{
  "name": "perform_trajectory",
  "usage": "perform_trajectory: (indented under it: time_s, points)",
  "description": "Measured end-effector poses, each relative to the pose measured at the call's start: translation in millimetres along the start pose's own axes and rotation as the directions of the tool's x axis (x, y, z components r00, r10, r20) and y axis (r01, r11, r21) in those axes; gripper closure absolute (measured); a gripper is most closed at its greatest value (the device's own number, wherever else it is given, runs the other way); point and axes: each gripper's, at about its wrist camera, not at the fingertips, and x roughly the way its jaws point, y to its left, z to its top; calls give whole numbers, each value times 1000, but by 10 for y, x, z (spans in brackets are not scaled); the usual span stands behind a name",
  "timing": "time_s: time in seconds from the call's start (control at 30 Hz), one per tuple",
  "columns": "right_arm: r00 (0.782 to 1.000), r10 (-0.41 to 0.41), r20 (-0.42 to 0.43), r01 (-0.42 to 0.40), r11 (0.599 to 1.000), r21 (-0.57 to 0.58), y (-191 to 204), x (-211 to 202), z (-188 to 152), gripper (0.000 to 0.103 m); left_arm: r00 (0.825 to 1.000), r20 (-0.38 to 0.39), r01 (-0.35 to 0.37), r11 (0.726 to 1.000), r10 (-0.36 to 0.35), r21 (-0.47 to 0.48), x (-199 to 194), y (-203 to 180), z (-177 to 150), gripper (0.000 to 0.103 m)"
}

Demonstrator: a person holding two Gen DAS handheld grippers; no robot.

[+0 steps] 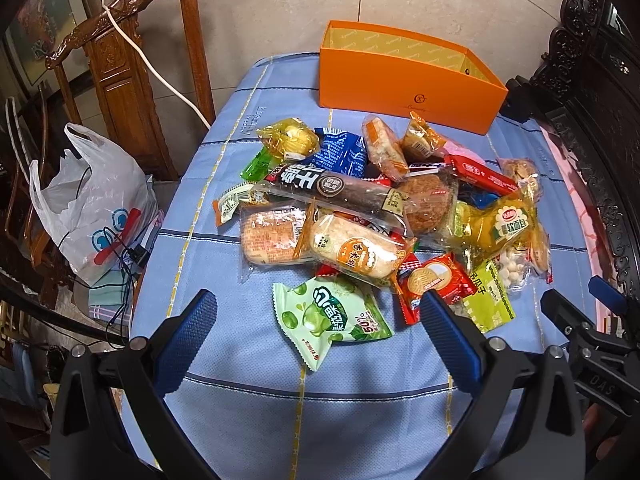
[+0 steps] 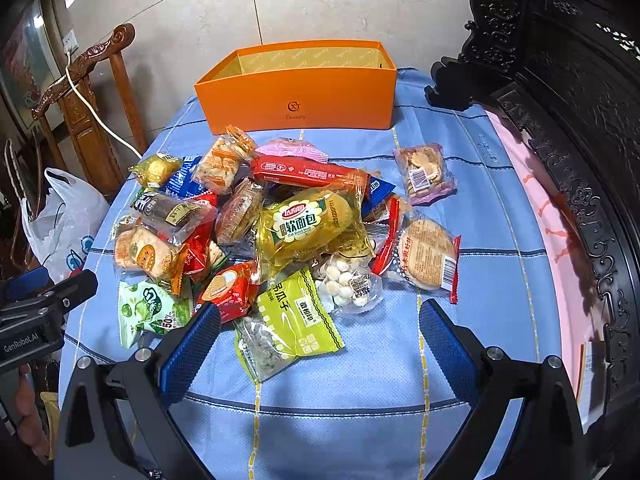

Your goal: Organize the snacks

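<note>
- Our left gripper (image 1: 316, 306) hangs above the near part of the table with its blue-padded fingers spread wide and nothing between them; a green candy packet (image 1: 330, 320) lies on the cloth just under the gap.
- Our right gripper (image 2: 320, 318) is likewise spread wide and holds nothing, poised over a yellow-green bag of melon seeds (image 2: 294, 320) at the near edge of the heap.
- The snack pile (image 1: 380, 216) sits in the middle of the blue checked tablecloth (image 1: 248, 420), the wrappers overlapping one another.
- In the heap we see a yellow soft-bread packet (image 2: 308, 226), a long red wrapper (image 2: 308, 172) behind it, a clear pouch of small white candies (image 2: 348, 284) touching the seed bag, and a red biscuit packet (image 1: 434, 280) just beside the left gripper's right finger.
- A long dark sausage-shaped pack (image 1: 328, 190) lies across the top of the pile on its left side, over a rice-cracker packet (image 1: 352, 250).
- Two packs lie a little apart on the right: a clear bag of small cookies (image 2: 424, 172) and a round cake in a red-edged wrapper (image 2: 430, 256).
- The orange box (image 2: 298, 90) stands open-topped at the far end of the table, beyond the pile, and what shows of its inside holds nothing.
- Left of the table stand a carved wooden chair (image 1: 120, 60) with a white cable (image 1: 152, 64) draped over it and a white plastic bag (image 1: 88, 208) below.
- From the right wrist view, the left gripper's body (image 2: 40, 320) shows at the left edge.
</note>
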Motion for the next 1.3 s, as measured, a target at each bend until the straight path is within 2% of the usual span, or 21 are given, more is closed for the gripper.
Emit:
perform_trajectory:
  time_s: [0.13,0.27,0.37,0.53,0.73,0.77,0.83,0.9,0.97,1.07,1.17,1.3]
  points:
    - [1000,-5,-6,5,1000,6,-18,8,-16,4,1000,-7,12,1000,-12,-3,35,32,2,4]
    - [1000,-4,-10,4,1000,25,-56,27,-56,4,998,-15,60,998,-61,-16,112,114,-12,4]
    - [1000,-8,-19,9,999,41,-81,57,-116,4,997,-5,71,997,-71,12,156,134,-26,4]
    - [1000,-29,-12,30,998,62,-93,86,-201,4,997,-42,75,995,-72,63,322,141,24,4]
    - [998,-50,-41,53,996,73,-41,173,-381,4,988,-96,130,983,-118,127,622,44,152,4]
    - [997,-52,-49,55,996,71,-36,180,-407,4,984,-123,146,981,-131,126,698,21,181,4]
    - [995,-72,-62,76,994,78,-53,176,-433,4,977,-158,160,982,-143,101,779,26,217,4]
    - [995,-77,-61,83,992,95,-78,155,-444,4,968,-190,175,984,-166,33,865,82,297,4]
    - [995,-77,-62,83,991,106,-95,140,-450,4,955,-220,186,980,-198,-74,947,186,370,4]
    - [994,-84,-75,91,991,93,-92,152,-480,4,932,-265,188,955,-247,-229,1100,321,421,4]
    - [994,-72,-84,79,994,78,-105,192,-456,4,913,-324,161,949,-247,-270,1248,296,421,4]
    - [996,-30,-89,33,999,38,-106,299,-344,4,919,-320,134,945,-231,-298,1272,212,472,4]
